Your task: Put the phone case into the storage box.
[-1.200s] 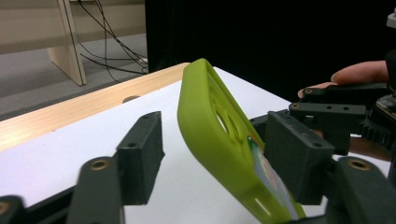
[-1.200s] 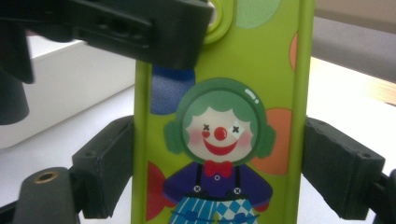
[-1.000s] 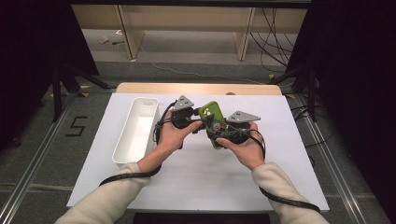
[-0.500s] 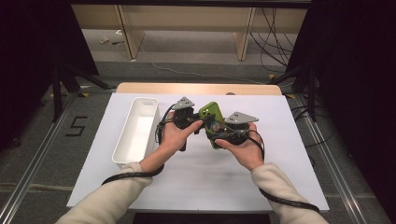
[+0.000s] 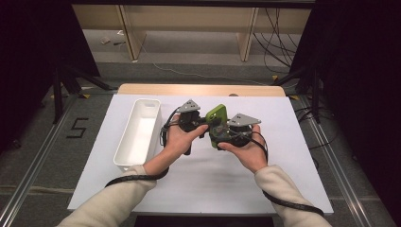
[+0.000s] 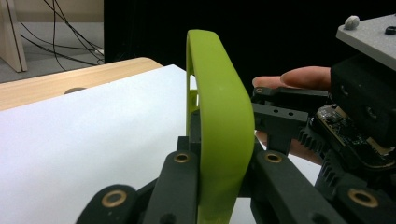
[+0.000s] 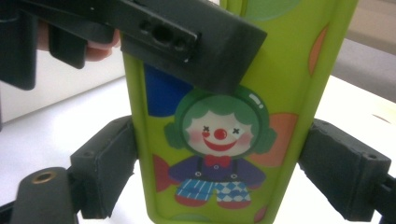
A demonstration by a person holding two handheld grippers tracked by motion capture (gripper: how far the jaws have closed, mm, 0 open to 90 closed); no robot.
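A lime-green phone case (image 5: pixel 218 117) with a clown picture (image 7: pixel 218 140) is held above the white table cover between both grippers. My right gripper (image 5: pixel 223 135) spans the case's width, and its two jaws press on the long sides (image 7: pixel 219 182). My left gripper (image 5: pixel 207 128) comes in from the left. Its jaws have just been closing and now pinch the case's thin wall, seen edge-on (image 6: pixel 224 126). One left jaw (image 7: pixel 187 42) crosses the top of the right gripper view. The right gripper's body (image 6: pixel 359 121) and a fingertip sit just behind the case.
A long white bin (image 5: pixel 124 138) stands left of my hands. The white cover (image 5: pixel 283 179) spreads around and in front of them, with the wooden table edge (image 5: pixel 198 90) behind. Cables trail back from both grippers along my sleeves.
The left gripper's jaws have closed onto the green case. Both hands and the case have stayed where they were.
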